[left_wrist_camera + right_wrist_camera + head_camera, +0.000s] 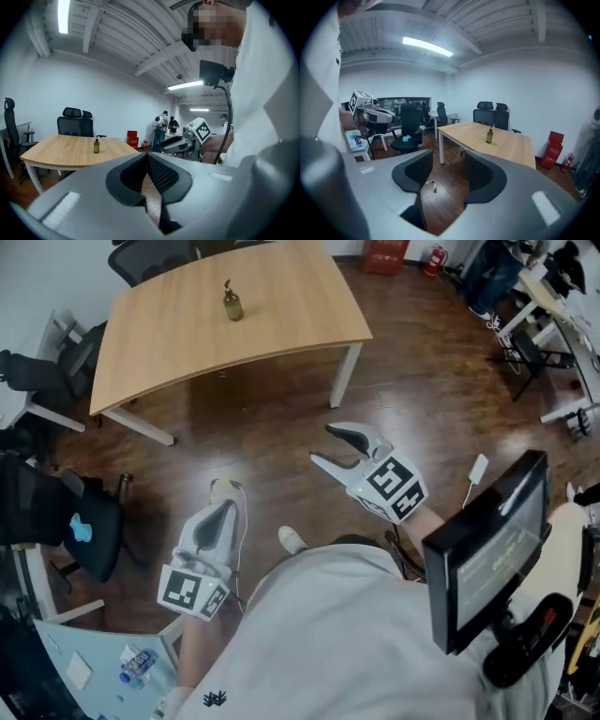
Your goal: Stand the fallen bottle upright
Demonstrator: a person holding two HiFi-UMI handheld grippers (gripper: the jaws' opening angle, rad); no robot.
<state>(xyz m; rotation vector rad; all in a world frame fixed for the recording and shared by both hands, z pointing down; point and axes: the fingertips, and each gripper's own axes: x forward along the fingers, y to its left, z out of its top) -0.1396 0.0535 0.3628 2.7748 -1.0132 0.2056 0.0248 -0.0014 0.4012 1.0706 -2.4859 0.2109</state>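
On the wooden table (281, 296), well apart from both grippers, the bottle (232, 304) stands upright. Jaws of the left gripper (225, 507) are pressed together on nothing; those of the right gripper (323, 443) stand spread and empty.

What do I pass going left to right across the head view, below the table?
chair → left gripper → right gripper → monitor
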